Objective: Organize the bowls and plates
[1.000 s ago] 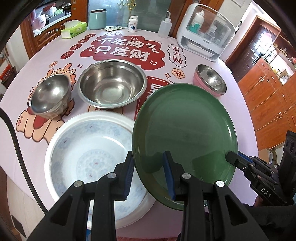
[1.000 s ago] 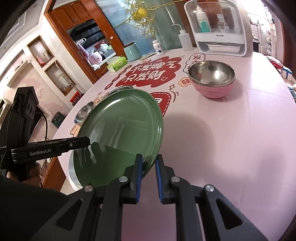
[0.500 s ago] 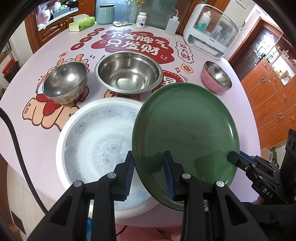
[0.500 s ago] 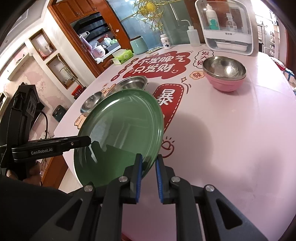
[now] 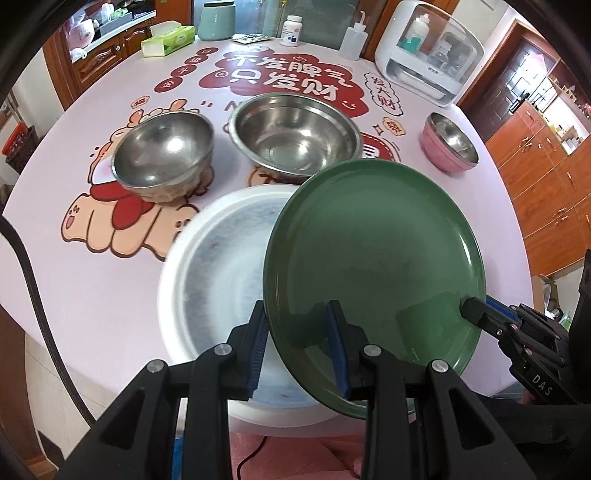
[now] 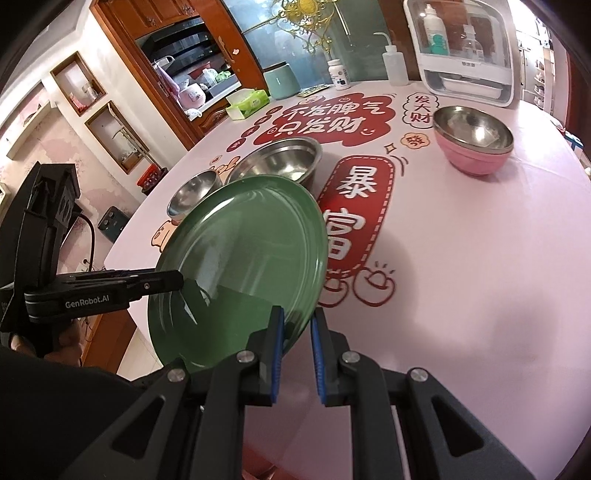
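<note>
Home dining room: wooden cabinets (image 5: 546,155), tablecloth (image 6: 461,258)

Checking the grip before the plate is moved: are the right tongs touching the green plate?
Touching. In the right wrist view the right tongs are clamped on the near rim of the green plate, blue pads pressed against both faces.

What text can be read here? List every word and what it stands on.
"不发脾气 只发财": tablecloth, large red cloud.
"发大财": tablecloth, small bubble.
"暴富": tablecloth, red panel.
"GenRobot.AI": left gripper.
"DAS": right gripper.
Pill bottle label: too small to read.
</note>
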`<state>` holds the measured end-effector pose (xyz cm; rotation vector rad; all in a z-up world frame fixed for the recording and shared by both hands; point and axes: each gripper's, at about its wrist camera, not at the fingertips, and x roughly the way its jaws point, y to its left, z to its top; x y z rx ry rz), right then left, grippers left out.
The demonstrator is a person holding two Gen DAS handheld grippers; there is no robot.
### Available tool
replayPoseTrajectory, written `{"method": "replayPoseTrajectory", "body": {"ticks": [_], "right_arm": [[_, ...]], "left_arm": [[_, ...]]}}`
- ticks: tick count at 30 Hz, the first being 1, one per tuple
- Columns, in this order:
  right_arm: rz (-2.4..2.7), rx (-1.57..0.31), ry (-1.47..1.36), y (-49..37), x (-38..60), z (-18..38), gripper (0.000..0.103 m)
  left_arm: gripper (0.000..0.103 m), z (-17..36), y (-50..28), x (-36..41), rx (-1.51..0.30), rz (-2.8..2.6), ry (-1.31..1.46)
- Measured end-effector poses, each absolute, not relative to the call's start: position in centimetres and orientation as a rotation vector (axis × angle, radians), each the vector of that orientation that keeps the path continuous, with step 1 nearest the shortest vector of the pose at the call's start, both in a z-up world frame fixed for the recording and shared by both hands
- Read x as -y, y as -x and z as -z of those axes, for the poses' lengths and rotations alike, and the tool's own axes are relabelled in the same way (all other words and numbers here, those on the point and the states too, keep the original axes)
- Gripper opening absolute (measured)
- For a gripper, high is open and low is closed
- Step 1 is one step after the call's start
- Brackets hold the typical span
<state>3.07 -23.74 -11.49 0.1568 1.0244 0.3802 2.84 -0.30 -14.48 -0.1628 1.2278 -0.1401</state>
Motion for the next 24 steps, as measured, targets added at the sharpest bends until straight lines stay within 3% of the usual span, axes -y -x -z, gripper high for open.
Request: {"method": "replayPoseTrajectory", "body": {"ticks": [24], "right_arm": [[-0.271,-1.141,-0.15,-4.7,16.3,14.4,0.014]], "left_arm": [[0.03,18.3,-5.3,-6.2,-1.35,0.207,0.071]]}}
